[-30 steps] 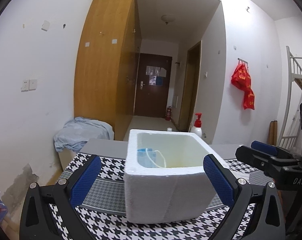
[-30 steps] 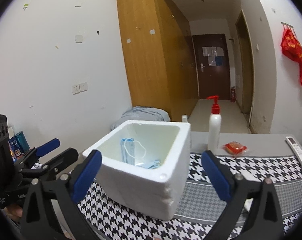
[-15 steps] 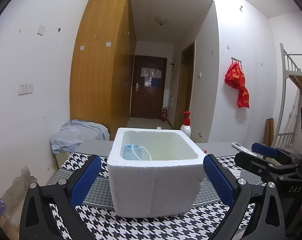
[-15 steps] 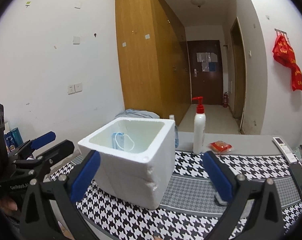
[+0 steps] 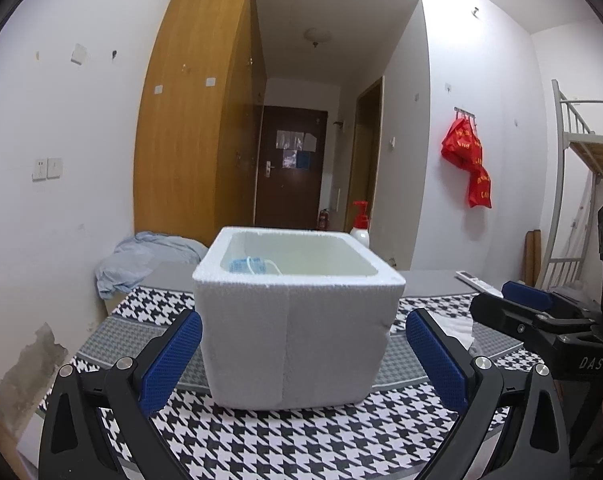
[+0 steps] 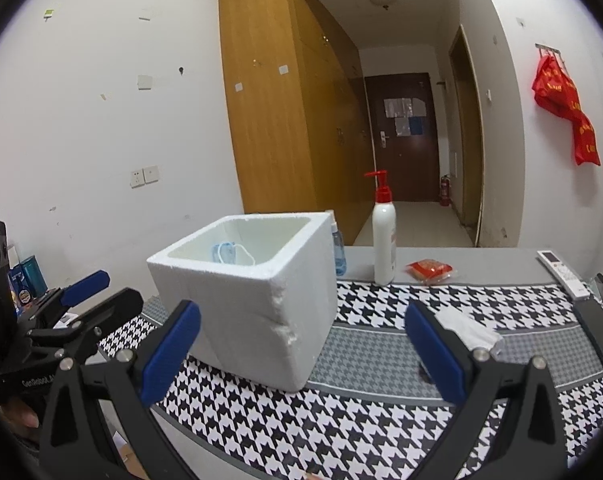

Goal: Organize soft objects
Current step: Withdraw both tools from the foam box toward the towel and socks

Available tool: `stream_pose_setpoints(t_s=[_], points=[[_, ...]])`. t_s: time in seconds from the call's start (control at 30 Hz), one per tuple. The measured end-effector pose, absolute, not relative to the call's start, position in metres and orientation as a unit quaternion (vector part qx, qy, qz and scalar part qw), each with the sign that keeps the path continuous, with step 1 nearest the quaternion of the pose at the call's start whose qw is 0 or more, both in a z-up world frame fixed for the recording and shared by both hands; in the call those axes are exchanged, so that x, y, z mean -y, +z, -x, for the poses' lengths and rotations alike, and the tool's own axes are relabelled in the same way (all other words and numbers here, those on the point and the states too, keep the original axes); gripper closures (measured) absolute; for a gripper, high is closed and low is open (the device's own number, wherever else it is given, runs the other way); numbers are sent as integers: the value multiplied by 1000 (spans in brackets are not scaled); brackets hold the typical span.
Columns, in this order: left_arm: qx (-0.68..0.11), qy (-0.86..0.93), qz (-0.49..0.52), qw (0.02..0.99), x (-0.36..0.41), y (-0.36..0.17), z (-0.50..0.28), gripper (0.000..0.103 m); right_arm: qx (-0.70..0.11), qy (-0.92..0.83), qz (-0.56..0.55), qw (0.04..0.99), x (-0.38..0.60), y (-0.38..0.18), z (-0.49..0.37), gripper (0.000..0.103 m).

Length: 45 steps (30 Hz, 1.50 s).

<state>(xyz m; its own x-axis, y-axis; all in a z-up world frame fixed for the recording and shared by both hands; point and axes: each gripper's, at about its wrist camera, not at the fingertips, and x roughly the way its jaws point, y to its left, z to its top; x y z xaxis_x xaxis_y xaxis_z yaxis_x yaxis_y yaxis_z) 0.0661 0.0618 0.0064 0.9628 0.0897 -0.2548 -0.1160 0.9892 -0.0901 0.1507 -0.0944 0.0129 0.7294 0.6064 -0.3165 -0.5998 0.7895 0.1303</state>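
Houndstooth cloth (image 5: 301, 440): white foam box (image 5: 297, 332), blue masks (image 5: 247, 266) inside.

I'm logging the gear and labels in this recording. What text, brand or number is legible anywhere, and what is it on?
"DAS": on the right gripper body, seen from the left wrist view.
"GenRobot...": on the left gripper body, cut off at the frame edge.
Yellow characters on the red bag: too blurred to read.
Papers on the door, pump bottle label: unreadable.

Matt grainy foam box (image 5: 297, 336), woven houndstooth cloth (image 6: 401, 412)
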Motion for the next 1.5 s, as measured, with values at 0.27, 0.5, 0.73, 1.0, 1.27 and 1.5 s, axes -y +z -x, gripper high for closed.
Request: stream_pose_setpoints(t_s=[0.27, 0.5, 0.73, 1.0, 1.27, 1.5], points=[[-132, 49, 60, 988, -58, -6, -64, 1, -180, 321, -14, 930, 101, 2, -148, 0], [-141, 26, 57, 988, -46, -11, -67, 1, -183, 305, -16, 934, 113, -2, -146, 0], [-146, 8, 51, 988, -34, -15, -70, 1, -188, 284, -29, 940, 133, -7, -146, 0], [-157, -14, 41, 987, -18, -19, -74, 1, -193, 267, -38, 943, 150, -13, -146, 0], [-178, -56, 33, 982, 7, -23, -83, 1, -194, 240, -48, 950, 173, -16, -143, 0], [-184, -83, 24, 979, 29, -22, -90, 1, -196, 211, -58, 956, 196, -21, -138, 0]])
